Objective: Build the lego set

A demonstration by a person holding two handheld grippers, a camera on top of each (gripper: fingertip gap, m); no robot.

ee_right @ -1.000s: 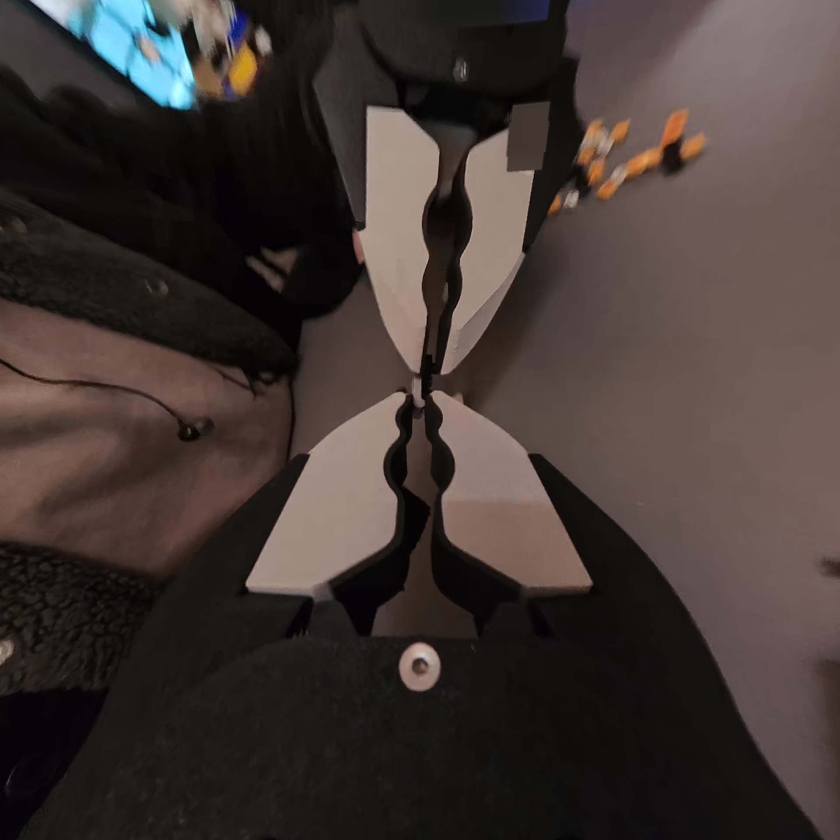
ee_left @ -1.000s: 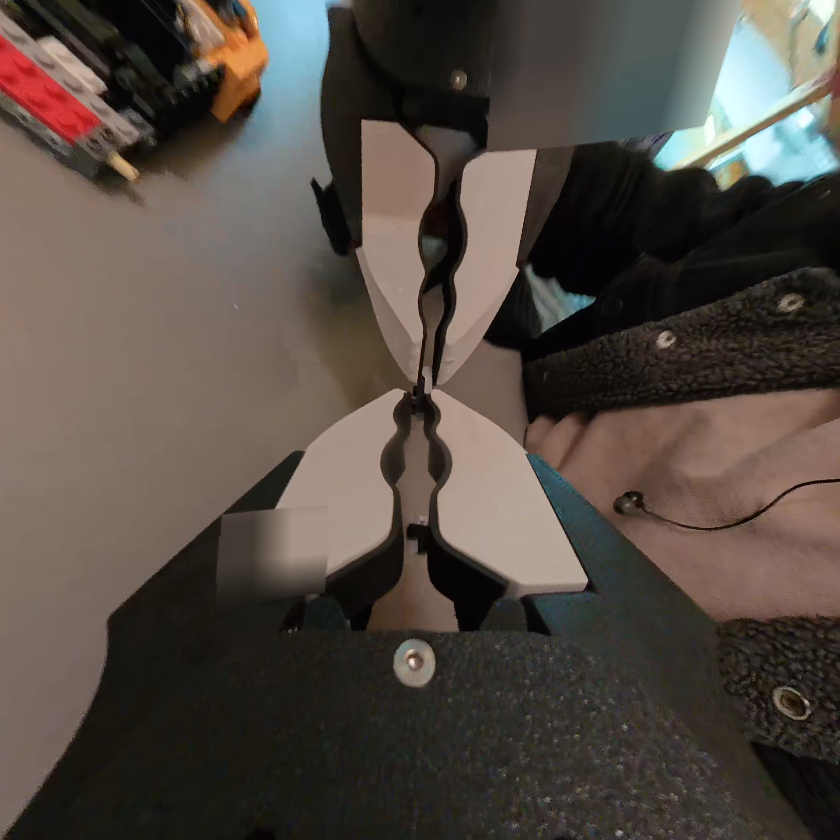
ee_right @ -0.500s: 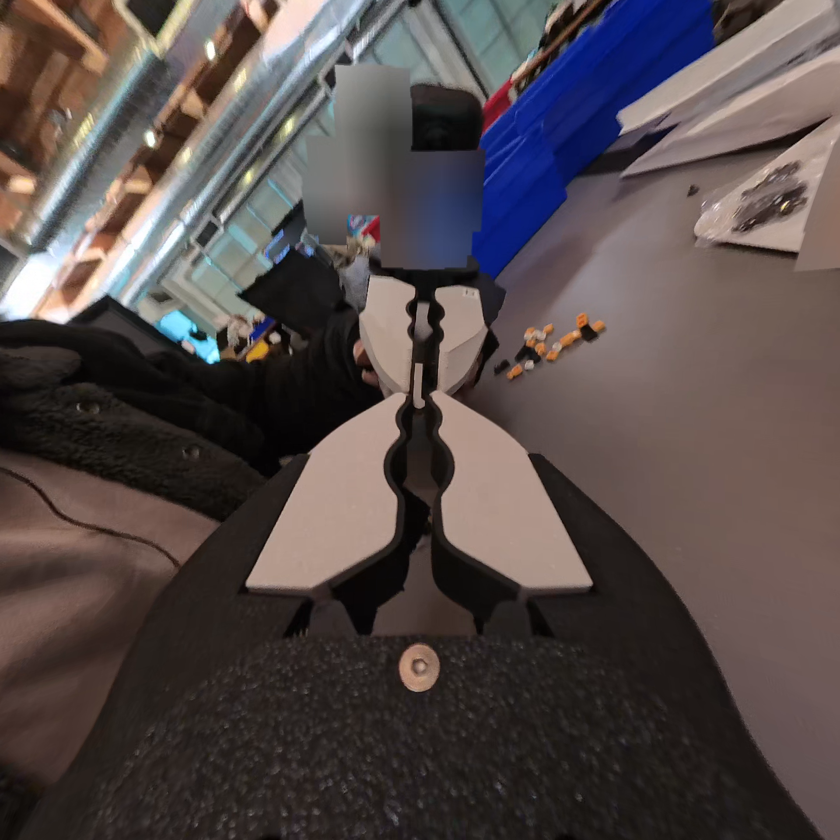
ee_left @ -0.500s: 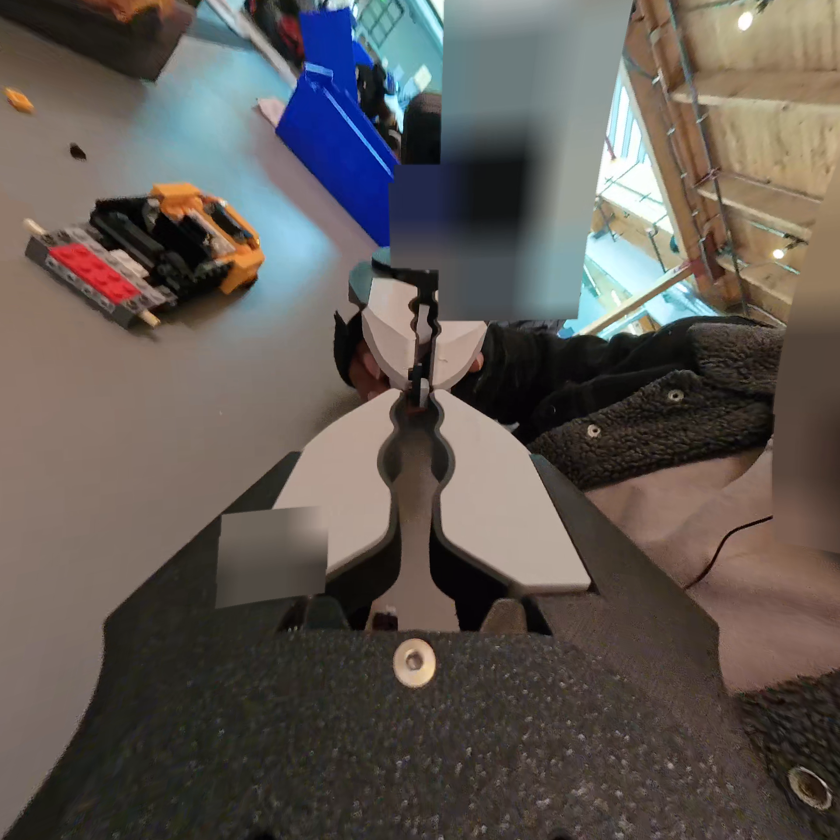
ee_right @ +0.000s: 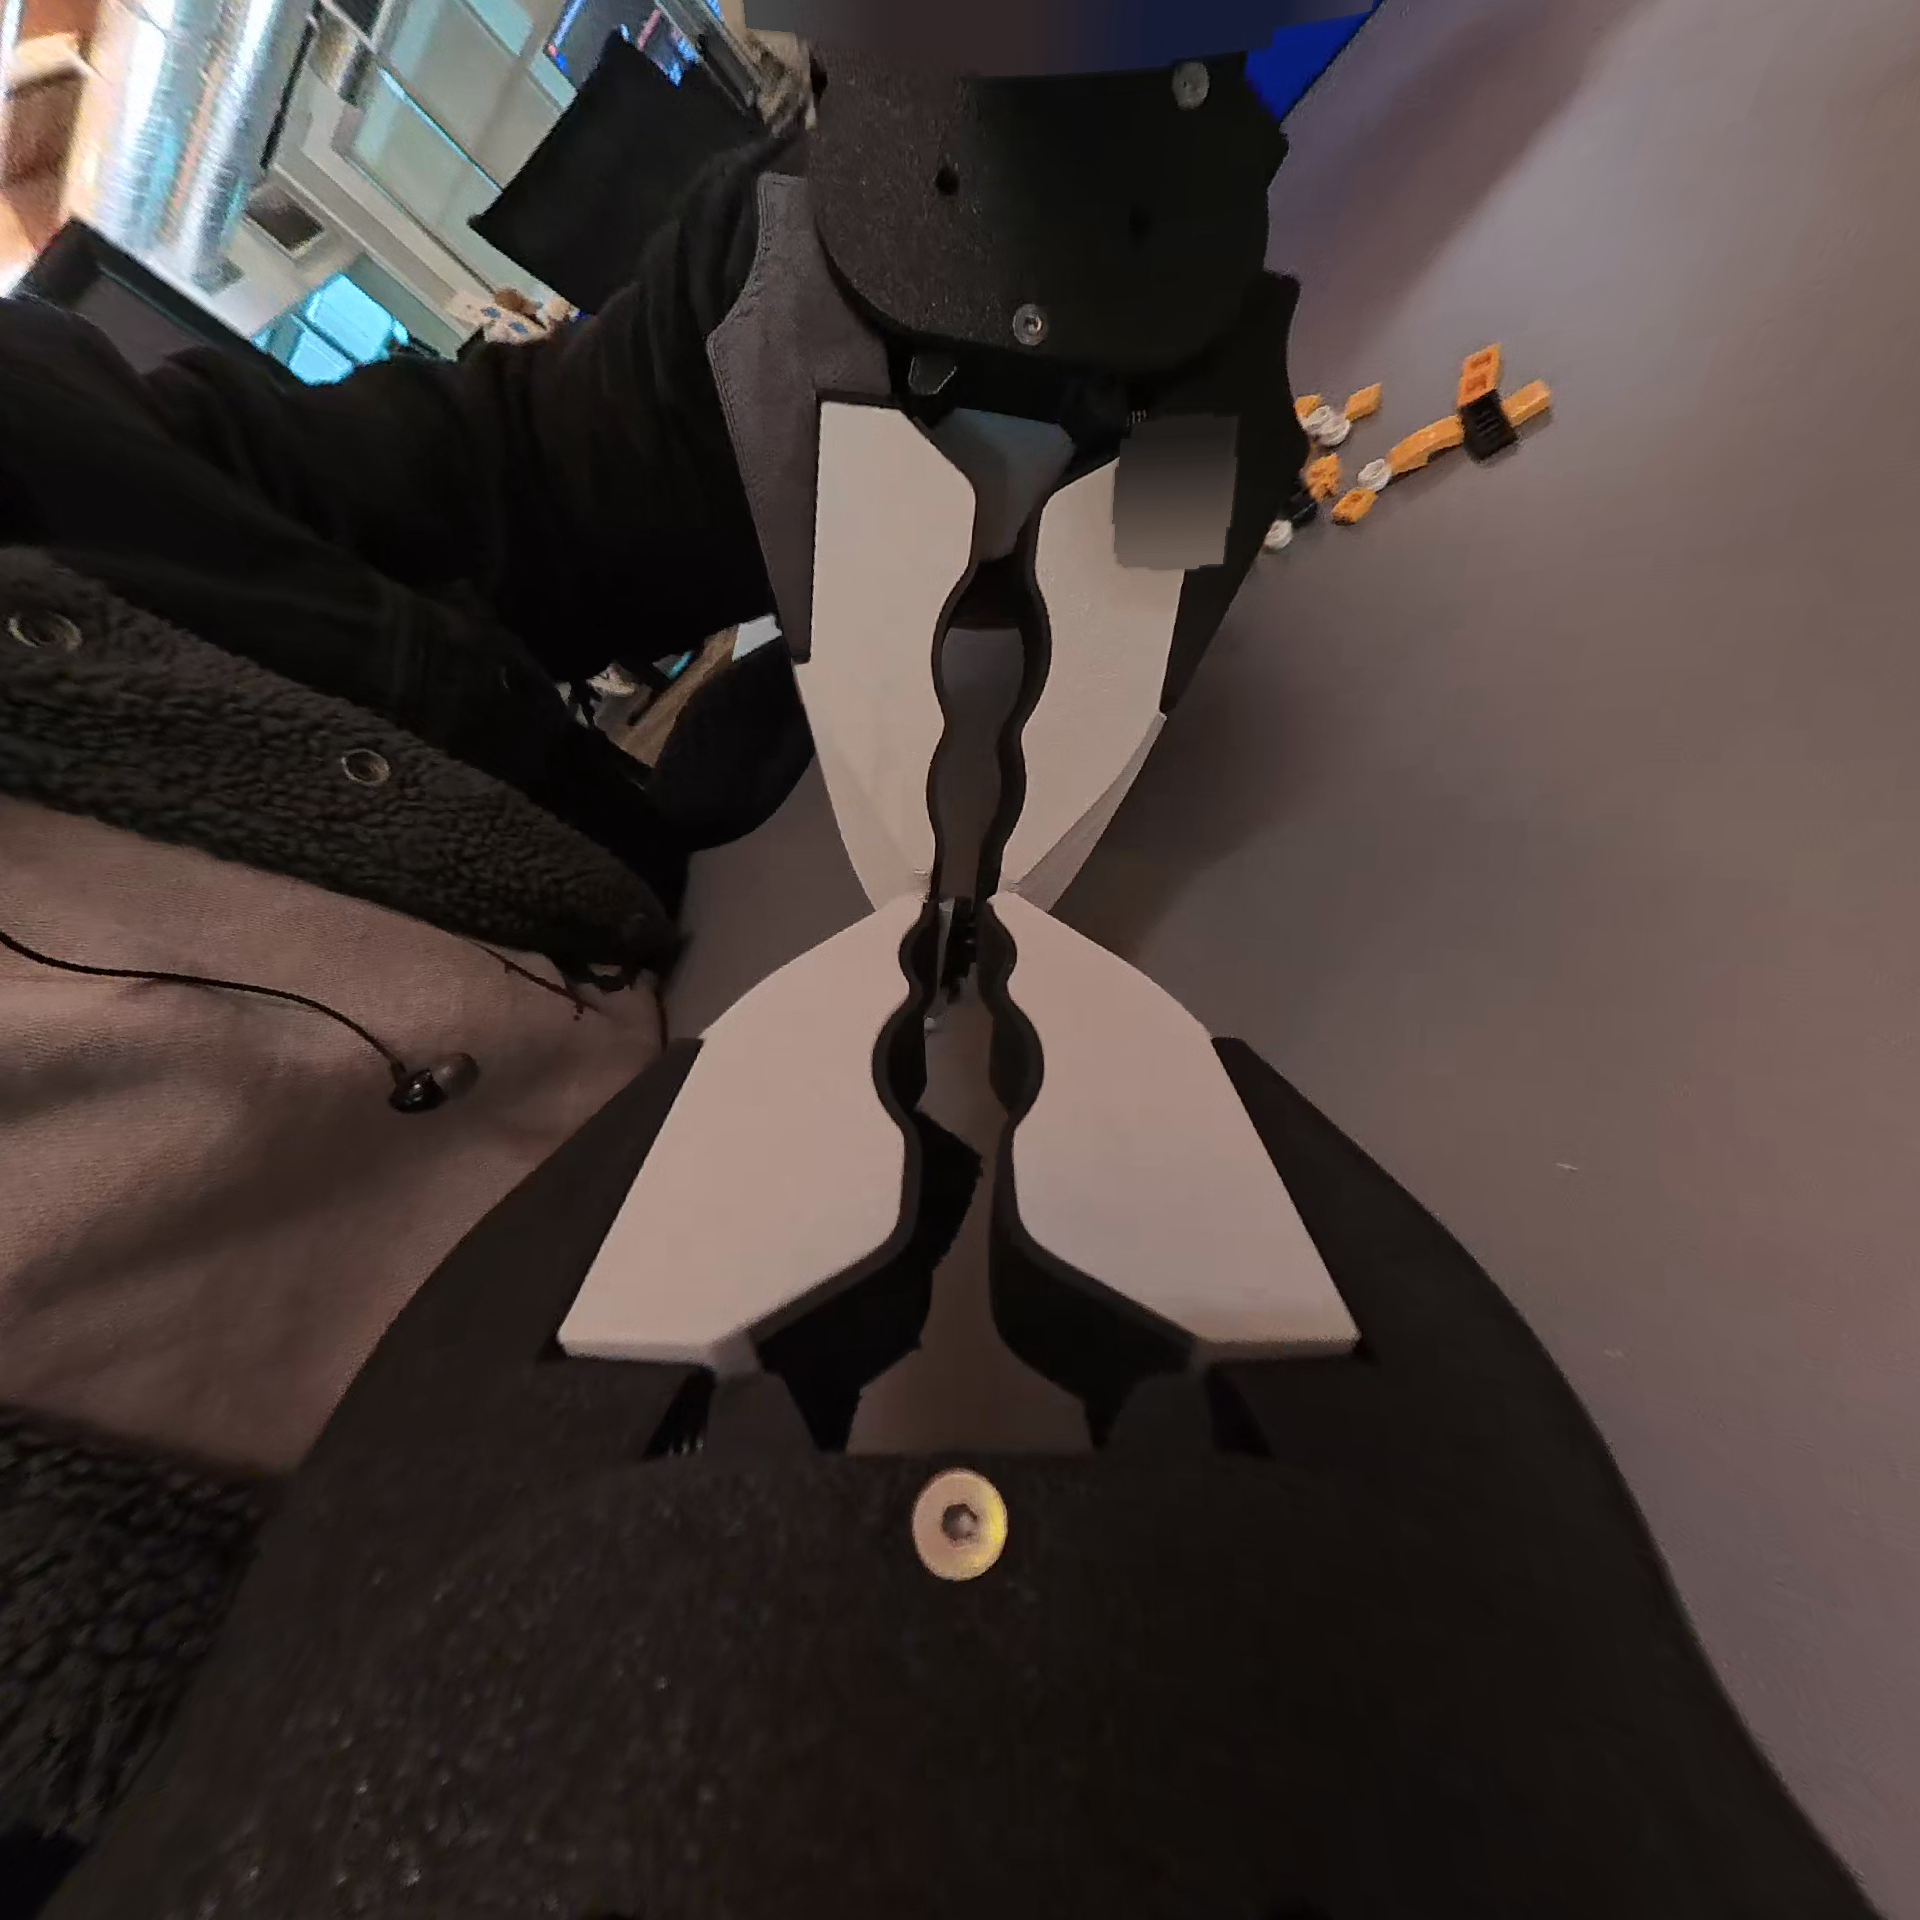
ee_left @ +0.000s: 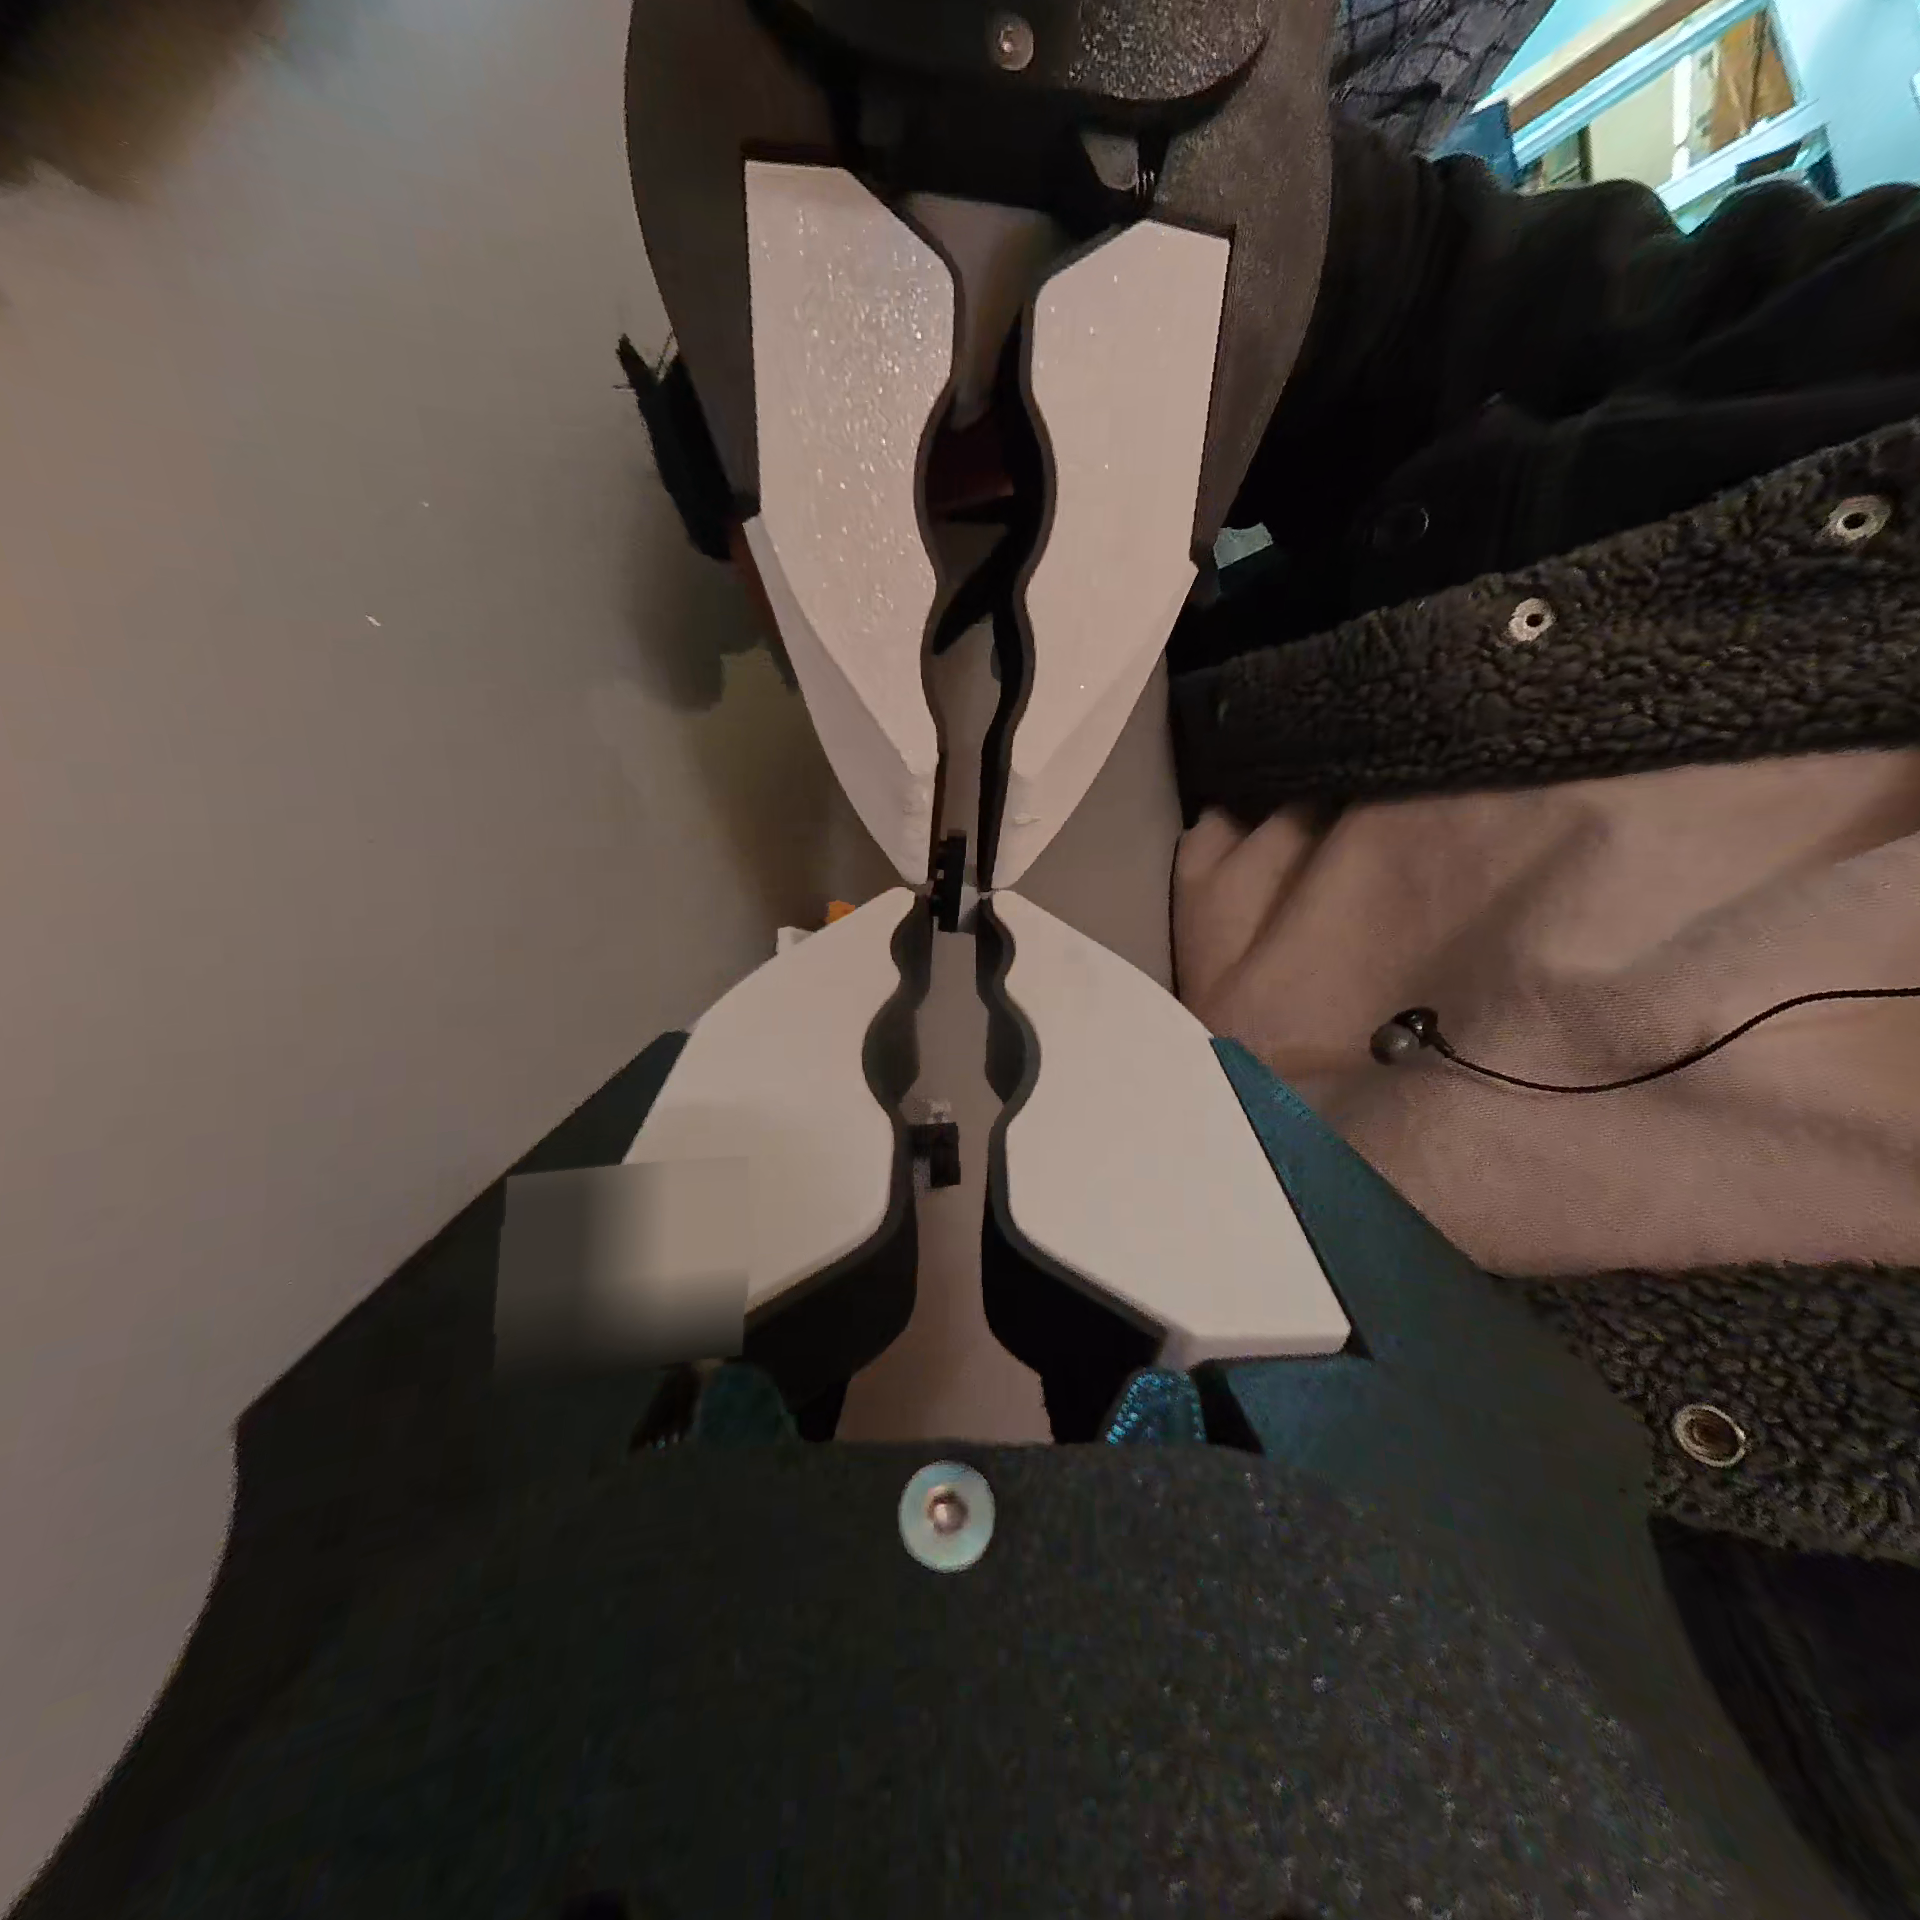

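My two grippers meet tip to tip over the grey table. In the left wrist view my left gripper comes from below and the right gripper from above. A small black lego piece, with a light-grey bit beside it, sits pinched where the tips meet. Both grippers are shut on it. In the right wrist view my right gripper is below and the left gripper above, with the same black piece between them. Its shape is mostly hidden by the fingers.
Several loose orange, black and white lego pieces lie on the table behind the left gripper. A second small black piece shows in the gap between my left fingers. A person's fleece-trimmed jacket is close beside the grippers. The grippers are tip to tip, or close to it.
Half a second ago both grippers were tilted up and farther apart, with the room and lego car in view. Now they point down at the table and are pressed close together, as a second ago.
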